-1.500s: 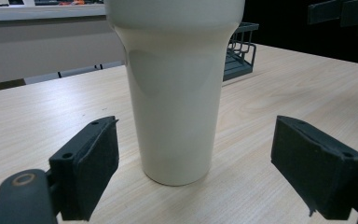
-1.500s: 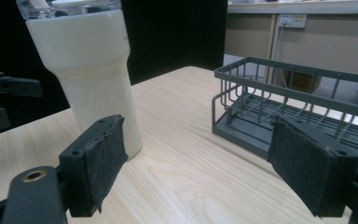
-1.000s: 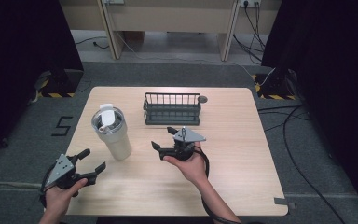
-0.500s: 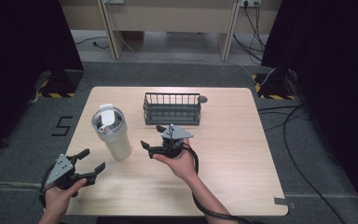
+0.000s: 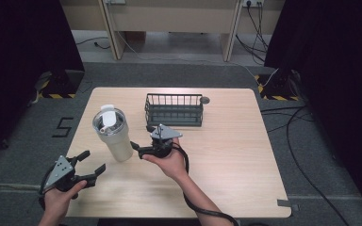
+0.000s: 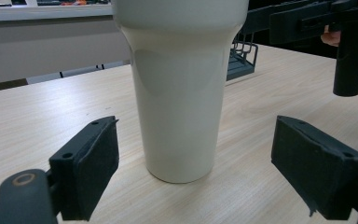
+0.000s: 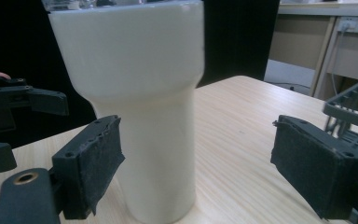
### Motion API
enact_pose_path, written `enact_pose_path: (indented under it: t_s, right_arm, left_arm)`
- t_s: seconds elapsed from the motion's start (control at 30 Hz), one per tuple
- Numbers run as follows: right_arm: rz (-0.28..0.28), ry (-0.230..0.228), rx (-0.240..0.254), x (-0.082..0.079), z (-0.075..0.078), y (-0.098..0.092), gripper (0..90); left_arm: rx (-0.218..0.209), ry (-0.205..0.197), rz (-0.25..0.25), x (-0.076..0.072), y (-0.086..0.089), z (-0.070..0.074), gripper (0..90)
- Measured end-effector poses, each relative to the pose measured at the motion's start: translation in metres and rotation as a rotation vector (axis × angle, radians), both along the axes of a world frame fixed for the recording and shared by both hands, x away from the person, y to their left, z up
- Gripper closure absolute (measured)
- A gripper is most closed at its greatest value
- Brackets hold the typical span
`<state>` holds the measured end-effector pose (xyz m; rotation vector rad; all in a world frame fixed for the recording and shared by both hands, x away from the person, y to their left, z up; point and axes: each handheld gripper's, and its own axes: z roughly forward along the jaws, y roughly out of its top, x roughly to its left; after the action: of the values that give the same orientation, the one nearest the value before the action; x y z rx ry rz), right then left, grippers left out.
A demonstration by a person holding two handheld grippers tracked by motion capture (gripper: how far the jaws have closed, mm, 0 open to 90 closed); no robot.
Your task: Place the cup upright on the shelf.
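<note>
- Tumbler (image 5: pixel 111 135) stands upright on the table (image 5: pixel 245 155), left of centre.
- Wire basket (image 5: pixel 174 109) sits on the table, right of the tumbler and farther back, near the far edge.
- Small round knob (image 5: pixel 204 100) lies just beside the basket's far right corner.
- Right gripper (image 5: pixel 139 149) is just right of the tumbler, nearer than the basket, jaws toward the tumbler.
- Left gripper (image 5: pixel 90 163) is at the near left corner, nearer than the tumbler, jaws aimed at it.
</note>
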<state>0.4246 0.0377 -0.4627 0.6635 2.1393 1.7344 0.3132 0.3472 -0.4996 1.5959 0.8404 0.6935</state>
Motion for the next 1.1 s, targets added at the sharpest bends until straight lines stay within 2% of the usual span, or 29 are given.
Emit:
enact_pose_path:
  t_s: [0.13, 0.4, 0.5, 0.83, 1.1]
  right_arm:
    - [0.015, -0.011, -0.001, 0.002, -0.002, 0.012, 16.0]
    - [0.035, 0.002, -0.01, 0.001, -0.009, 0.026, 15.8]
    - [0.052, -0.006, -0.018, 0.001, -0.012, 0.033, 15.7]
    - [0.062, -0.013, -0.033, 0.003, -0.016, 0.048, 15.5]
    - [0.082, -0.017, -0.067, 0.006, -0.017, 0.061, 14.9]
  left_arm:
    - [-0.003, 0.001, 0.0, 0.0, 0.001, 0.0, 14.4]
    - [-0.004, 0.001, -0.001, 0.0, 0.001, 0.0, 14.3]
    - [-0.005, 0.001, -0.001, 0.0, 0.001, 0.0, 14.3]
    - [-0.008, 0.005, -0.001, 0.0, 0.002, -0.001, 14.3]
    - [-0.002, 0.011, 0.003, -0.001, 0.003, 0.0, 14.3]
